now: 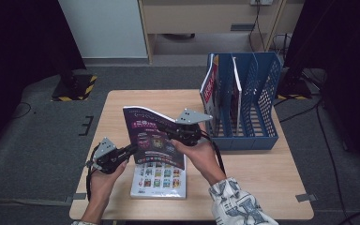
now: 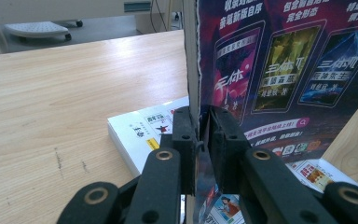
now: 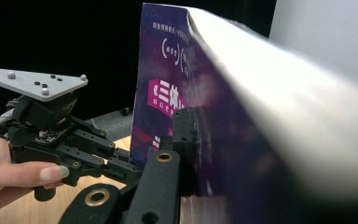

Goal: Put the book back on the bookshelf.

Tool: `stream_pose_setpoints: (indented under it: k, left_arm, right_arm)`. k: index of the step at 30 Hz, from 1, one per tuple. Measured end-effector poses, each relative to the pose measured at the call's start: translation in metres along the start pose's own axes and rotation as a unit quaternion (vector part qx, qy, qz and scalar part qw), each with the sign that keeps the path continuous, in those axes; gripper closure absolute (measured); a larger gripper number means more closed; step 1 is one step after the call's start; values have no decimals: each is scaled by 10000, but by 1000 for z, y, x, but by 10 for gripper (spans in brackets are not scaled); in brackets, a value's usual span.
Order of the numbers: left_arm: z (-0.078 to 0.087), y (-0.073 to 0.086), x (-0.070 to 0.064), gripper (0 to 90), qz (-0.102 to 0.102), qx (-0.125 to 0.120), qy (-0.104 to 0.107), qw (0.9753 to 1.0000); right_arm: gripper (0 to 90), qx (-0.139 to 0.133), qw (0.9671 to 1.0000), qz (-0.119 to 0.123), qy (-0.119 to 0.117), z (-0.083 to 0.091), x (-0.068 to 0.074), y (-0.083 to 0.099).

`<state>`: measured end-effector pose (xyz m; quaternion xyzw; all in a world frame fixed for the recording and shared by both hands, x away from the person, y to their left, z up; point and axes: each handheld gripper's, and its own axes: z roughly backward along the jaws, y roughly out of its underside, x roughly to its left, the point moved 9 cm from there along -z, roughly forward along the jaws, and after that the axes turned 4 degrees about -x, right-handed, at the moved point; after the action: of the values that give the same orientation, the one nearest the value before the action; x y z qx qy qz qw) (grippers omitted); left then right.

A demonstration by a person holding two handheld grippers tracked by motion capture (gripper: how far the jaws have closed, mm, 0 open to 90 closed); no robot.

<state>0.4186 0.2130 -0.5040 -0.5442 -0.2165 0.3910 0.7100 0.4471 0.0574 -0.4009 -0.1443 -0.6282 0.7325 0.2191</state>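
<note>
Claws (image 1: 133, 150) hold magazine (image 1: 150, 136) above wooden table (image 1: 258, 164).

Wooden table (image 1: 262, 178) with white book (image 1: 159, 180), blue rack (image 1: 248, 140)

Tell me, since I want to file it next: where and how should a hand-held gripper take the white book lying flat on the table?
Grip the white book by its near long edge, probably coming in low from the person's side with jaws level, one above and one below. It lies flat on the table, so only its thin edges offer a bite, and the purple magazine, clamped by both hand-held grippers, hangs over its far end.
</note>
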Motion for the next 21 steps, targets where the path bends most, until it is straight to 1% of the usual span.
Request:
stream_pose_setpoints:
  k: [2,6,8,10,11,12,13,15,16,17,18,20,21]
  left_arm:
    - [0,0,0,810,39,-7,24,10000]
    - [-1,1,-2,808,5,10,71,10000]
    - [-1,0,-3,805,20,-20,110,9999]
    - [-1,-1,-2,775,38,-82,106,9999]
    - [-1,-2,0,740,76,-141,55,9999]
    - [-1,-2,2,639,99,-177,0,9998]
    - [-1,-2,5,580,124,-191,-76,9997]
    - [0,1,9,518,86,-149,-157,9997]
    - [0,2,11,467,74,-110,-193,9997]
    - [0,4,15,419,76,-59,-283,9996]
    - [0,6,18,365,56,7,-339,9994]
    - [0,11,24,307,23,188,-492,9986]
    - [-1,16,28,277,-16,336,-567,9978]
  right_arm:
    - [839,24,10000,34,-17,0,2,-1]
    - [838,22,9999,109,12,-1,3,-5]
    - [839,35,9999,159,9,0,4,-6]
    - [839,31,9999,167,15,1,4,-8]
    - [839,26,9998,173,11,2,5,-9]
    - [839,-1,9999,168,-8,3,5,-10]
    - [839,-20,9998,172,-14,3,6,-11]
    - [839,-44,9998,169,-31,3,8,-14]
    - [839,-47,9998,202,-18,3,9,-15]
    - [839,-45,9998,206,-11,3,9,-16]
    - [838,-50,9996,283,47,2,9,-17]
    - [839,-66,9993,362,89,2,7,-19]
    - [839,-82,9993,339,120,2,7,-20]
